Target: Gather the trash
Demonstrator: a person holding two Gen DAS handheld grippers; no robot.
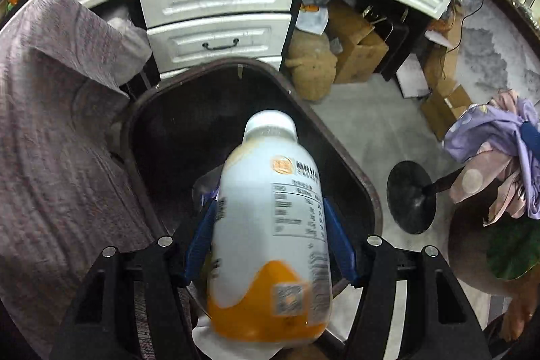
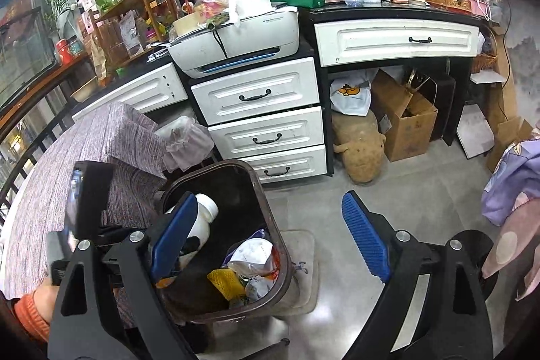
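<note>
My left tool point(image 1: 270, 231) grips a white-and-orange drink bottle point(image 1: 270, 225) directly above the open brown trash bin point(image 1: 341, 154). My right tool point(image 2: 270, 238) hangs spread and empty, just right of the bin. Wrappers and crumpled paper point(image 2: 251, 258) already lie inside the bin; the bottle is not yet dropped. The bin's depths are dark, and the bottle's label is blurred.

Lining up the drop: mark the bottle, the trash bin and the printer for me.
bottle point(image 1: 270, 225), left wrist view, on its white label.
trash bin point(image 2: 281, 262), right wrist view, on its brown right rim.
printer point(image 2: 256, 32), right wrist view, on its grey top.
</note>
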